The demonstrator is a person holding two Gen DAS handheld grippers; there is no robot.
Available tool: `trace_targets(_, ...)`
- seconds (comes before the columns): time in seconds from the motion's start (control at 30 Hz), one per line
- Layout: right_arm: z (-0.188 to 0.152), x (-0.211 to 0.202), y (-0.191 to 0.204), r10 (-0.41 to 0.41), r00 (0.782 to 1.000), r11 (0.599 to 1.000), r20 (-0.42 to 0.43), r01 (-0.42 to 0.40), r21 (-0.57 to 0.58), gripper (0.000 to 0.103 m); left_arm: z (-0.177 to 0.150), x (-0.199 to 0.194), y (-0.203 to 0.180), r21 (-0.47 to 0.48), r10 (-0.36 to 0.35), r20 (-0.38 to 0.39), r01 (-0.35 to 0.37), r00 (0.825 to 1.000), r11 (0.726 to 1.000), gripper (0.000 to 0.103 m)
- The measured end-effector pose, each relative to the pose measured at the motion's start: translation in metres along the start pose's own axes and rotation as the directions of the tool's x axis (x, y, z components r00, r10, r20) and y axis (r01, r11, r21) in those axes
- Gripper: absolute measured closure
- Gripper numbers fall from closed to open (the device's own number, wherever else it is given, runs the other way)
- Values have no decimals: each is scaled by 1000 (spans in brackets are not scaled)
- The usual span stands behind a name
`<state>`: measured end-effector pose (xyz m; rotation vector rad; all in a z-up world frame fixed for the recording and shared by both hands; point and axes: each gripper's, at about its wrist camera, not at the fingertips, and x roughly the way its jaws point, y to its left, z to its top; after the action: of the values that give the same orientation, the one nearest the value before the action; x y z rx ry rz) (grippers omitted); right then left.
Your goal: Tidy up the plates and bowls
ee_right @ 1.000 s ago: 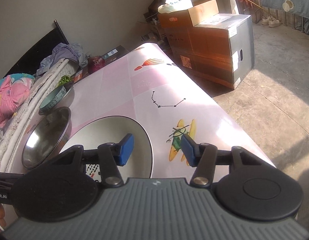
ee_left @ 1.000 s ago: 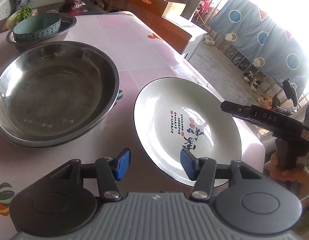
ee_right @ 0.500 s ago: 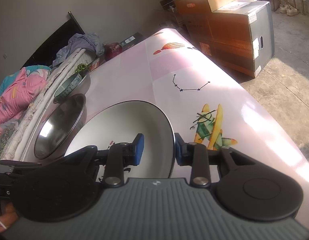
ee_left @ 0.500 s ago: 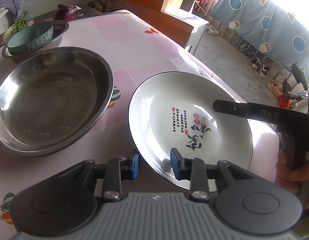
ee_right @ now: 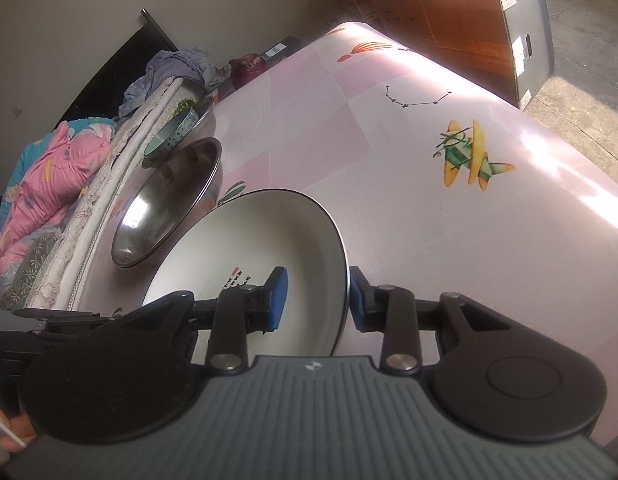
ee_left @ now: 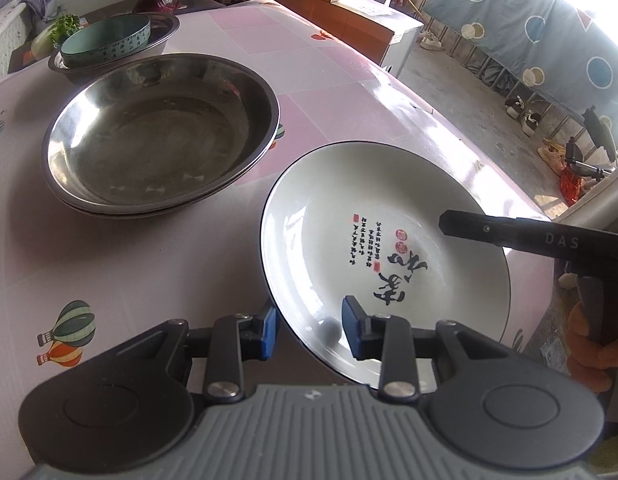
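On pink table [ee_left: 149,272], glossy round plate [ee_left: 329,216]

Both grippers' jaws have narrowed from wide open to clamp the rim of the white plate [ee_left: 373,236]: the left gripper [ee_left: 309,330] at its near edge, the right gripper [ee_right: 317,294] at the opposite edge. The plate has tilted up off the table [ee_left: 149,264] and sits nearer the steel basin [ee_left: 157,136]

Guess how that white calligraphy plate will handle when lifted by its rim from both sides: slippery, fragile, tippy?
Probably slippery: the white plate has a glossy glaze, and each gripper pinches only a thin rim section. Likely rigid but breakable, as it looks ceramic. With the left gripper and right gripper on separate rim sections, uneven lifting could tilt it.
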<state>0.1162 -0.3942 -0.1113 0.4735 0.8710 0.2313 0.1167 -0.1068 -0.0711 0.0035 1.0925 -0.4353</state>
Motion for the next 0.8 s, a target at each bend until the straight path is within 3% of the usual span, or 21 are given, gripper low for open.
trace_targets(0.33,-42,0,62,31,998,997,-55,-35,-74,69,-44,-38,41,-98,38,15,-37,999,995,67)
trace_targets(0.8,-57,32,138,104,987,975,-124,-126,-186,67,-86,-77,93,-230,128,63,-111,990,967,66)
